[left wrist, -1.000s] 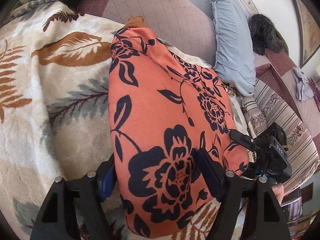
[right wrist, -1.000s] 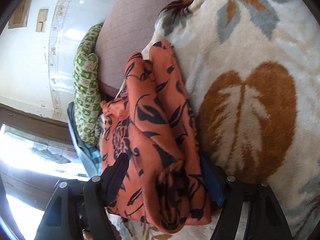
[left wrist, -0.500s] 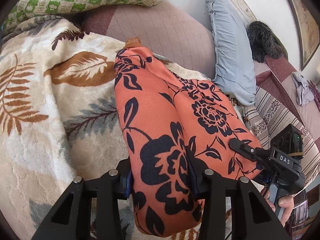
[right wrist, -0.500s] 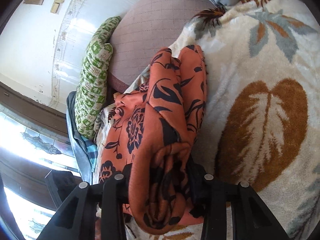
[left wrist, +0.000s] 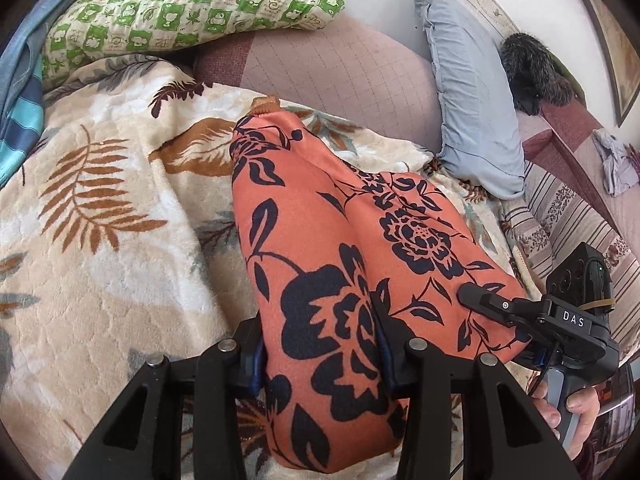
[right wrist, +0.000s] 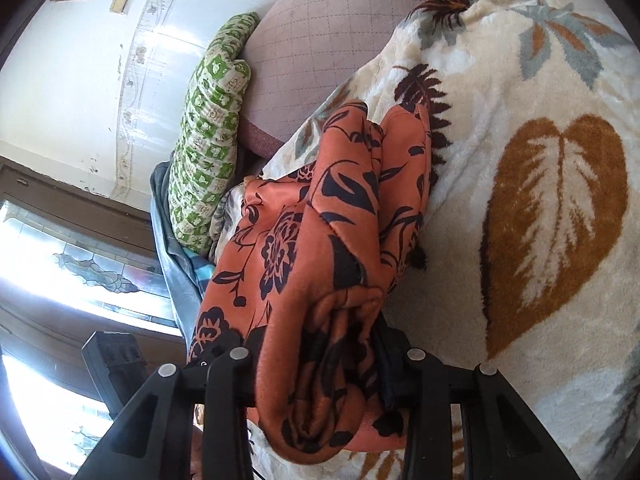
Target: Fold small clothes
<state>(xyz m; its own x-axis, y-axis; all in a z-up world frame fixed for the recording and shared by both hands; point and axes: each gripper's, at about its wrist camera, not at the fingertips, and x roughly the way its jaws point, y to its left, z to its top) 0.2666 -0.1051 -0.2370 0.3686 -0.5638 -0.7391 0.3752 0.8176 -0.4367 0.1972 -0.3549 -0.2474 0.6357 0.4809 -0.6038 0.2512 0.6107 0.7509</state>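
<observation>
Garment (left wrist: 320, 248) now higher above blanket (left wrist: 100, 240)

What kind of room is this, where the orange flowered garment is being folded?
Most likely a bedroom or living room at home. The garment lies on a plush leaf-patterned blanket, with a green checked pillow and a pale blue pillow propped behind it.

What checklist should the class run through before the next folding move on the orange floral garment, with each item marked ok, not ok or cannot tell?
1. Left gripper clamped on the orange floral garment: ok.
2. Right gripper clamped on bunched cloth: ok.
3. Both grips at one end of the garment: ok; the right gripper shows beside the left.
4. Far end lying on the leaf-print blanket: ok.
5. Layers lying flat: not ok, bunched at the right gripper.
6. Green pillow apart from the cloth: ok.
</observation>
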